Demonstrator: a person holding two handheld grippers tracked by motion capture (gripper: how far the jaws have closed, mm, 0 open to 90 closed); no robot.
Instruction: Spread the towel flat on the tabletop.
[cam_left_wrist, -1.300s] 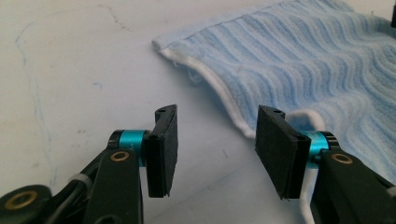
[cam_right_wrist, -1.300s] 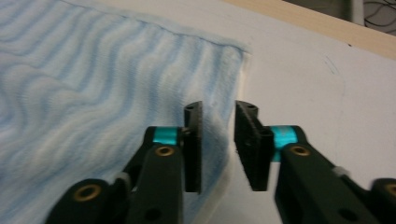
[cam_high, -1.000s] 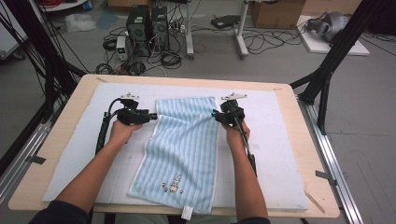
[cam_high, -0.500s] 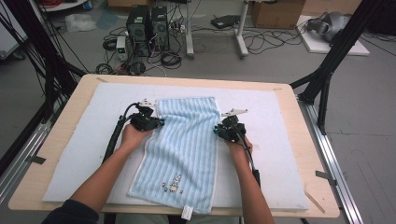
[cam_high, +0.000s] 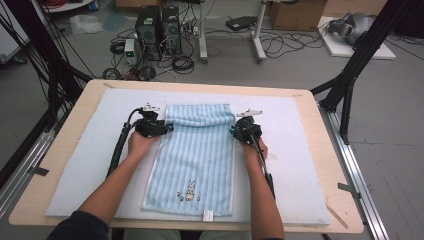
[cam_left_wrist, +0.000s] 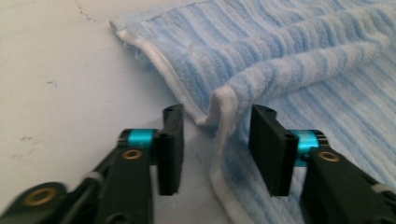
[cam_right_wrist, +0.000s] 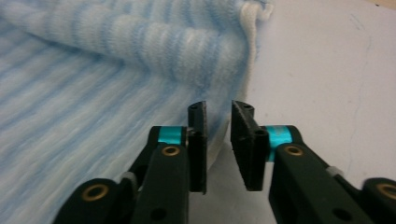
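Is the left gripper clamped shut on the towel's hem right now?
No: the left gripper has its jaws apart, with the towel hem loose between them.

Even soft light, faint shadows; gripper views slightly blurred.

A blue striped towel (cam_high: 197, 160) lies lengthwise on the white pad (cam_high: 300, 165) that covers the wooden counter (cam_high: 75, 110). The towel's far end is folded back on itself into a thick roll. The left tool (cam_high: 167, 128) sits at the towel's left edge just below that fold, the right tool (cam_high: 233, 130) at its right edge at the same level, each held by a hand. Near the towel's close end is a small printed rabbit (cam_high: 190, 190), and a white tag (cam_high: 208, 215) sticks out from the hem. Beyond the towel, on the floor, stand two computer towers (cam_high: 160, 27) among loose cables.
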